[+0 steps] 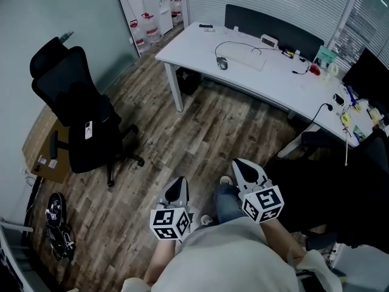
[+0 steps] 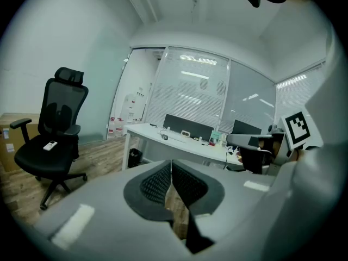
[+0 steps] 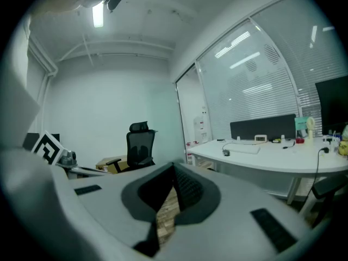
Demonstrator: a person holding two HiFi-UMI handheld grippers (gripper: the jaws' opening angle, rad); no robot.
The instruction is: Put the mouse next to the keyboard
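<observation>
Left gripper [image 1: 177, 187] and right gripper [image 1: 245, 170] are both clenched on nothing. Far off on the white desk [image 1: 194, 44], the mouse [image 1: 222, 63] lies just beside the keyboard [image 1: 246, 58], its long axis crosswise to the keyboard's and its cable end toward the desk's far edge.

One mouse [image 1: 222, 63], one keyboard [image 1: 246, 58], two tools [image 1: 178, 187] [image 1: 242, 168] (one desk [image 1: 194, 44]).

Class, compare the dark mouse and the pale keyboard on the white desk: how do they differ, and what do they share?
The small dark rounded mouse is compact and stands out; the long pale flat keyboard nearly blends into the white desk. A dark cable loops from the mouse; no keyboard cable is visible. Both lie close together on that desk.
</observation>
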